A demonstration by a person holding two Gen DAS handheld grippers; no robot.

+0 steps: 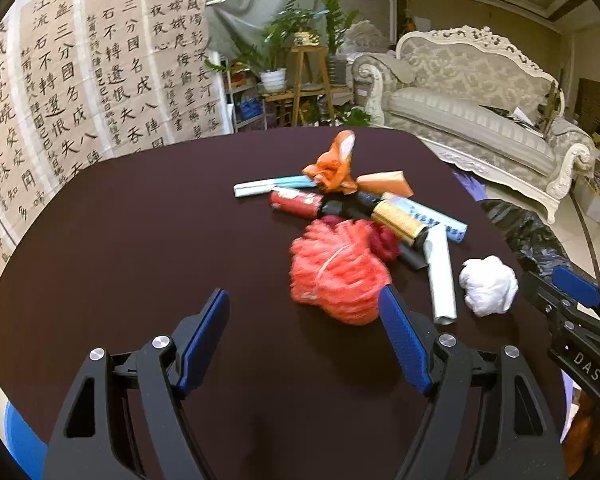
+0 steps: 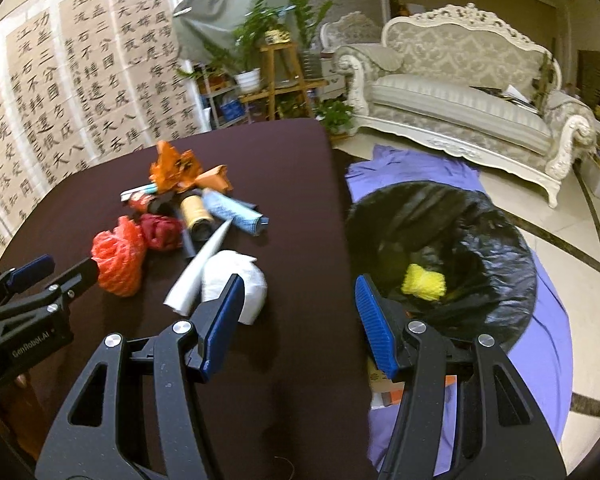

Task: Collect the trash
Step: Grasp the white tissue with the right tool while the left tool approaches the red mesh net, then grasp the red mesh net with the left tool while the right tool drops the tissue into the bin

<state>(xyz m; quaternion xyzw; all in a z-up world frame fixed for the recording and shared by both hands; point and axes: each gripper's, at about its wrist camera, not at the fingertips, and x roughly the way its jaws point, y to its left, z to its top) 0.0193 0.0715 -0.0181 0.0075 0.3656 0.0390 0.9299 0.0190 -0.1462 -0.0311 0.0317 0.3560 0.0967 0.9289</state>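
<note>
Little of the task is judged to be done: only one yellow wad [image 2: 423, 287] is seen inside the black-lined bin [image 2: 496, 240], which stands on the floor just beside the bench [image 1: 140, 240] at its right edge. Most of the trash is left in a loose pile on the bench: an orange bag [image 1: 334, 168], a red net ball [image 1: 338, 274], a dark red wad [image 2: 161, 232], several rolls (gold [image 1: 398, 222], pale blue [image 1: 432, 216], red [image 1: 296, 203]), a white tube [image 1: 441, 276] and a white wad [image 1: 489, 290]. The left hand-held gripper [image 1: 305, 338] is held spread wide and empty, with the net ball just ahead of it and partly behind its right finger. The right hand-held gripper [image 2: 298, 320] is likewise spread and empty, poised over the bench edge, the white wad just behind its left finger and the bin beyond its right finger. Some ten items are thus judged to remain, and the net ball and the white wad appear the likeliest to be picked next.
</note>
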